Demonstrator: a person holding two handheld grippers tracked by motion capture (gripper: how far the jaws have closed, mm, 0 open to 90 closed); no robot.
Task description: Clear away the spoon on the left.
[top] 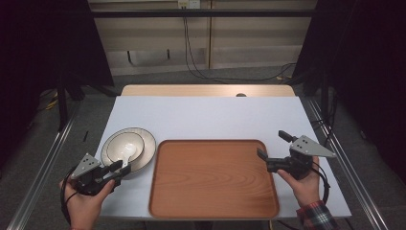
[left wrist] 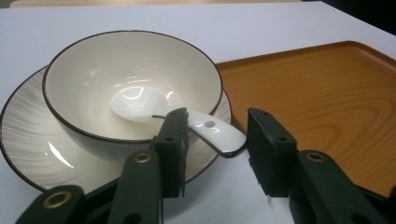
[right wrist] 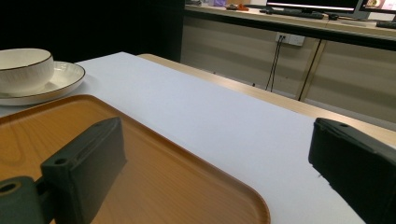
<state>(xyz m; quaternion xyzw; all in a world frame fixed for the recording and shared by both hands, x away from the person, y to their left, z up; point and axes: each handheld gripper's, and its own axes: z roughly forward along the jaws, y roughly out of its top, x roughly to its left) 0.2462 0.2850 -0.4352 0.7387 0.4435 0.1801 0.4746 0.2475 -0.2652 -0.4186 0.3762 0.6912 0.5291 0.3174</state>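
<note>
Jaws of the left gripper (left wrist: pixel 217 154) stand open around the spoon (left wrist: pixel 205 128) handle; close squarely, mid-handle. Right gripper (top: pixel 272 152) waits wide open, empty.

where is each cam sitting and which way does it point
High view: above the person's side, looking forward and down at the table; both forearms, left gripper, right gripper.
Left gripper view: on the left gripper, jaws open around the spoon handle, facing the bowl on its plate.
Right gripper view: on the right gripper, open jaws over the tray corner.
All share the tray and bowl.
</note>
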